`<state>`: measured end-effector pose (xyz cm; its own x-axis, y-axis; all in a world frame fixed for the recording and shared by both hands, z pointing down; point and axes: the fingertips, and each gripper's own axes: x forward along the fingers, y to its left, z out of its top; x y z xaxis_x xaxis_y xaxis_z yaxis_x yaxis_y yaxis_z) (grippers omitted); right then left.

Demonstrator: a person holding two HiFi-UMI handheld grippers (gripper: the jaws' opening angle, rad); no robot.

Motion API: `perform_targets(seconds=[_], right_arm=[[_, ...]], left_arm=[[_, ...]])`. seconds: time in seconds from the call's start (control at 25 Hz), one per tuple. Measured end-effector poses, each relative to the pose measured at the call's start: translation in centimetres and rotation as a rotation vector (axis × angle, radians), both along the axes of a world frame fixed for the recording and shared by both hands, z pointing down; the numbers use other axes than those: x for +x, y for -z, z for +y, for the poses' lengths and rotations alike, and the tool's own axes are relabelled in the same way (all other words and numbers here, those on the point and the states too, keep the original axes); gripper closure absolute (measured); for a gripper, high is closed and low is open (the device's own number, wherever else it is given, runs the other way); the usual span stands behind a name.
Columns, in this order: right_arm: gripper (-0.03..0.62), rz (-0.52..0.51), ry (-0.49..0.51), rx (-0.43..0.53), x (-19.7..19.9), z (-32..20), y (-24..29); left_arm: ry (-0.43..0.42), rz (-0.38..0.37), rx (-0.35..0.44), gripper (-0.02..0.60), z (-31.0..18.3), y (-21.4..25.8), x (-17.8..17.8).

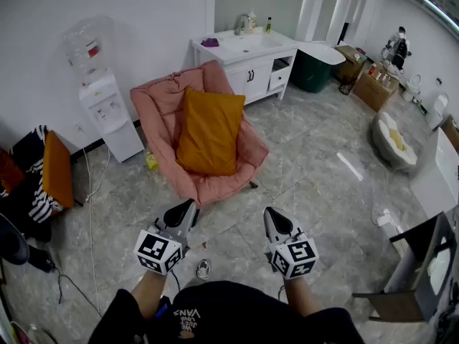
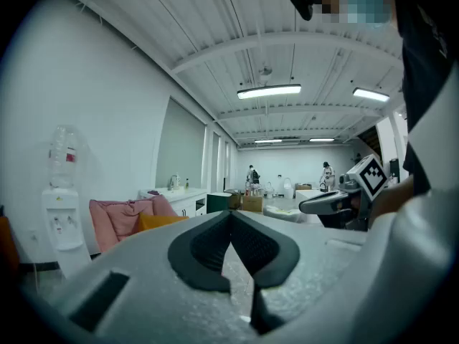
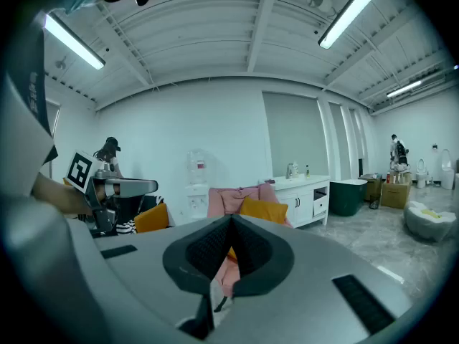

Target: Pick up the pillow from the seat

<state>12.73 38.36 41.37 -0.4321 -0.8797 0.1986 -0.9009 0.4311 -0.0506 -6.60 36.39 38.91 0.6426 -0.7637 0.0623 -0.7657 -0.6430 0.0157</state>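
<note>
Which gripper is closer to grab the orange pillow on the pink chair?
Left, probably, but only just. In the head view the left gripper sits nearer the orange pillow on the pink chair than the right gripper. Both are shut and well short of it, so either must open first.

right gripper (image 3: 231, 221): jaws together (nothing between) | pillow (image 3: 265, 210) on pink chair (image 3: 228, 201)

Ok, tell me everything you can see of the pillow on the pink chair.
The pillow is a mustard-orange rectangle of plain, soft-looking fabric, with no print showing. It stands on end, tilted back against the backrest of the pink chair, with its lower edge on the seat. Only the chair touches it.
</note>
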Motion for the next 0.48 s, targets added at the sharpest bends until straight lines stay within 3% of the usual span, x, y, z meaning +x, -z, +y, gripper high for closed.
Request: perform_targets(seconds=[0.48], right_arm=[[0.594,-0.02,0.028,-0.014,-3.2,-1.9,-0.4]], left_arm=[[-0.035,0.008,-0.006,0.563,-1.9,-0.5,-2.0]])
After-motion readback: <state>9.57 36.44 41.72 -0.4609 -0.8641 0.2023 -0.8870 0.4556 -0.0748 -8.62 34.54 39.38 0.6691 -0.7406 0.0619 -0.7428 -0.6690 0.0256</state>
